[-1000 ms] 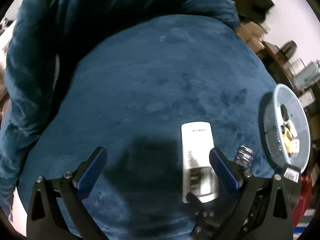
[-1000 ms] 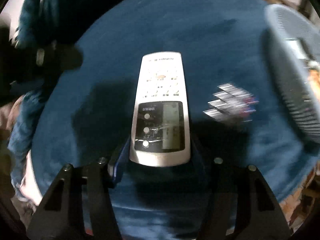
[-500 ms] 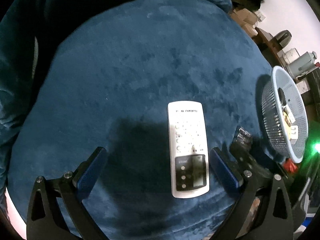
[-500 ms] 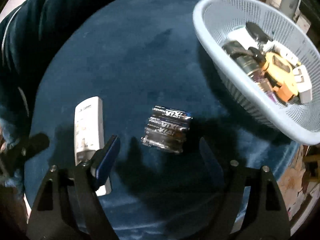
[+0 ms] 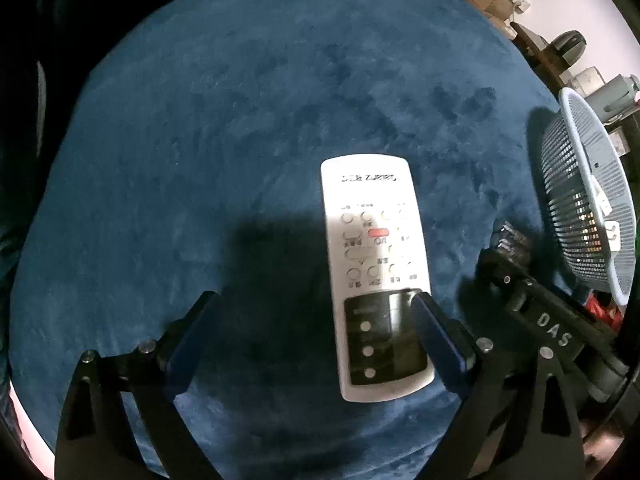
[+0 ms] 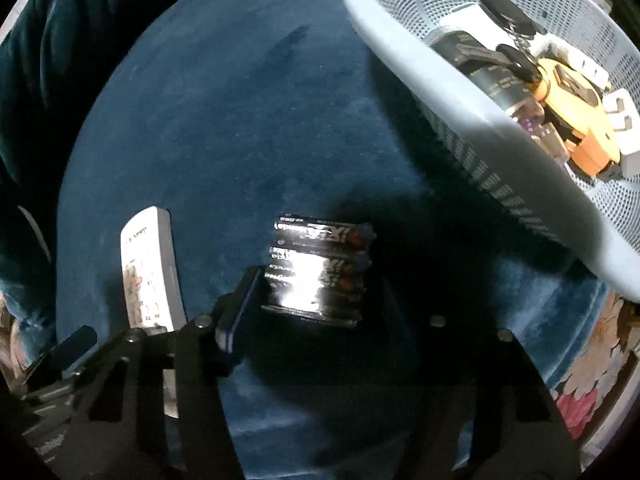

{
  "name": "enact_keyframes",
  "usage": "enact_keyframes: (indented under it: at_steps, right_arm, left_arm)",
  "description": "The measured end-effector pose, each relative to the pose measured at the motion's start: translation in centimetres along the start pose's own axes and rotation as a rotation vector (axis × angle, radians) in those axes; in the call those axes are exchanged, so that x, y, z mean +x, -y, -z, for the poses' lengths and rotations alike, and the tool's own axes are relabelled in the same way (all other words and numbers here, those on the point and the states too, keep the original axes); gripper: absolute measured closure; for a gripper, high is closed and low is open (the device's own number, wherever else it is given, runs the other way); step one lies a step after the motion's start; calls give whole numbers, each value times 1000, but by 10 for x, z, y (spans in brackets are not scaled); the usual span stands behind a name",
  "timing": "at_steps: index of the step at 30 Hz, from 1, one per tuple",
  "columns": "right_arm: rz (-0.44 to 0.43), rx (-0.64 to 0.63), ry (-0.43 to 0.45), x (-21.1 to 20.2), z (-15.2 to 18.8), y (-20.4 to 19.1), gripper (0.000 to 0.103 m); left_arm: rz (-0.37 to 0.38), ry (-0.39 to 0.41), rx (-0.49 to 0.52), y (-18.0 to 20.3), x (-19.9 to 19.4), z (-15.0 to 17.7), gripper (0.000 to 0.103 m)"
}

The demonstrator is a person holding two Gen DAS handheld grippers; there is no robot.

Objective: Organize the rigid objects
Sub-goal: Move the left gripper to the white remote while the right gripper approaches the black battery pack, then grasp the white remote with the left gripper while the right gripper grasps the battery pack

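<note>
- Your left gripper (image 5: 316, 312) hangs wide, jaws just eased inward, not gripping — the white remote (image 5: 376, 276) lies flat on the blue cushion (image 5: 240, 120), its lower end under the right-hand finger.
- Your right gripper (image 6: 316, 300) has just been closing around the battery pack (image 6: 320, 272); both pads meet its ends, beside the basket (image 6: 400, 40).

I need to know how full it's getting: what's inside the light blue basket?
In the basket, the right wrist view shows an orange-and-black gadget, a dark cylinder, black keys and white plug-like pieces. The near wall and this pile hide whatever lies beneath.
</note>
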State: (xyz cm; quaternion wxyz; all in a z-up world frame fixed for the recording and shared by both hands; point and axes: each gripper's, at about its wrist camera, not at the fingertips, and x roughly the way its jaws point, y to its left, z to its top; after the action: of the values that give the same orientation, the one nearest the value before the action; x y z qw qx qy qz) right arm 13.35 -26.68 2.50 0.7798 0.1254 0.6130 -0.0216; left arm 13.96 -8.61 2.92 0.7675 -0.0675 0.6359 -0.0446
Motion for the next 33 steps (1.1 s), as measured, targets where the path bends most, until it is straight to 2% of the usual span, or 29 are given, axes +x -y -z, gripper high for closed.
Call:
enact_keyframes:
  at_steps: [4,6,9,13,18,21,28,30,32,33]
  right_arm:
    - [72,-60,-7,3,0,-18,42]
    - [62,-52,-11,3,-1,-17,42]
    - [31,-30,16,-1,-1,-11,50]
    - [27,-47,46,-9,3,-9,51]
    - [-11,1,42,-22,17,12,51]
    - [-16,0,36,-29,20,27,51]
    - [-18,8,44,-30,25,28,50]
    - [-21,7,43,-22,18,16,50]
    - [-19,0,37,-15,14,10,50]
    - [-9,-16,35,-16,14,8,50]
  left_arm:
    - [-3,10,-17,-4,-1,3,8]
    - [2,13,-12,-2,-1,3,10]
    - [5,14,22,9,0,4,12]
    - [1,16,44,19,7,-1,15]
    - [38,12,26,20,23,-13,16]
    - [12,-6,41,21,30,-16,17]
    - [-44,-20,77,35,41,-19,19]
    - [-81,-10,129,45,49,-18,14]
    - [-75,13,146,44,50,-18,13]
    - [-56,14,129,40,49,-19,17]
